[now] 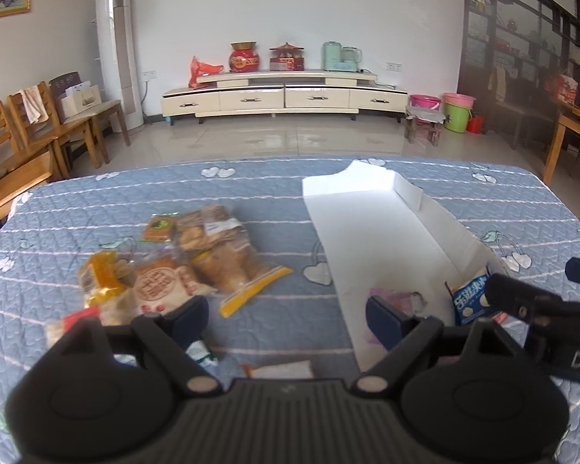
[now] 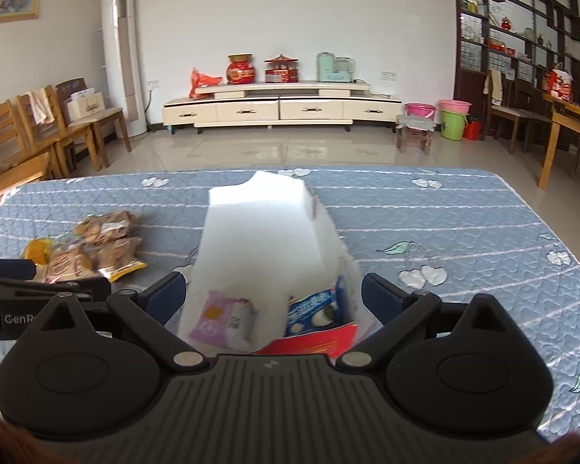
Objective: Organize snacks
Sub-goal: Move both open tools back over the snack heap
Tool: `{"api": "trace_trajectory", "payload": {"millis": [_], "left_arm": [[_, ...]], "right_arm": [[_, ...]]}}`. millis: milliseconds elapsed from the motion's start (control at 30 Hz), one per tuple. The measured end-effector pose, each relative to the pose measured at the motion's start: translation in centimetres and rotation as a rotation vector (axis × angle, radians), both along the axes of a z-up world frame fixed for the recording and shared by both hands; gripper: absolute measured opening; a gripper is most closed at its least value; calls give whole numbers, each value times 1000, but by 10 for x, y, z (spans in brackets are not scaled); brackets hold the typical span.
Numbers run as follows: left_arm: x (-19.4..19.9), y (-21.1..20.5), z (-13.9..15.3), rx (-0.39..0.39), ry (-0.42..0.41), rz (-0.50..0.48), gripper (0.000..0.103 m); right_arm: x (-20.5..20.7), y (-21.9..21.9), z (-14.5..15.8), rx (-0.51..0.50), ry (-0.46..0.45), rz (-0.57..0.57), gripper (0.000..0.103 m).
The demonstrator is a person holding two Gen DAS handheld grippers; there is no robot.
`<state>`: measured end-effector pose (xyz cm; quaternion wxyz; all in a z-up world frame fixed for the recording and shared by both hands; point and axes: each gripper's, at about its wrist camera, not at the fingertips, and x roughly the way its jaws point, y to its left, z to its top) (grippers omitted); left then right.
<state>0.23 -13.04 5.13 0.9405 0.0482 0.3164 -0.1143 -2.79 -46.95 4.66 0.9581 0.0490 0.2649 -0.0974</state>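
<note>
Blue quilted cloth (image 2: 464, 232) covers your table. Your left gripper (image 1: 286, 319) and right gripper (image 2: 272, 295) both stand released, holding nothing. Purple snack packet (image 2: 222, 319) and blue snack packet (image 2: 315, 307) lie inside the white cardboard box (image 2: 259, 232); clear-bagged biscuits (image 1: 212, 247) wait left of it.

Snack pile (image 1: 166, 266): blurred, labels unreadable.
Red packet (image 2: 313, 342): half hidden behind gripper body.
Blue packet (image 1: 469, 301): partly covered.

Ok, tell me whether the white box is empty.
Not empty: the white box holds a purple packet and a blue packet at its near end.
</note>
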Motion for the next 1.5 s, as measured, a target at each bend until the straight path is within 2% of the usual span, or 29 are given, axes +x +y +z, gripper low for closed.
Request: {"api": "trace_trajectory", "payload": {"millis": [733,1500], "left_arm": [[-8,65,-4,-7,5,117,89],[-7,124,-9,-20,10,213,89]], "right_arm": [[6,68,-2,-19,39,158,103],[17,124,-2,-25,67,274,103]]}}
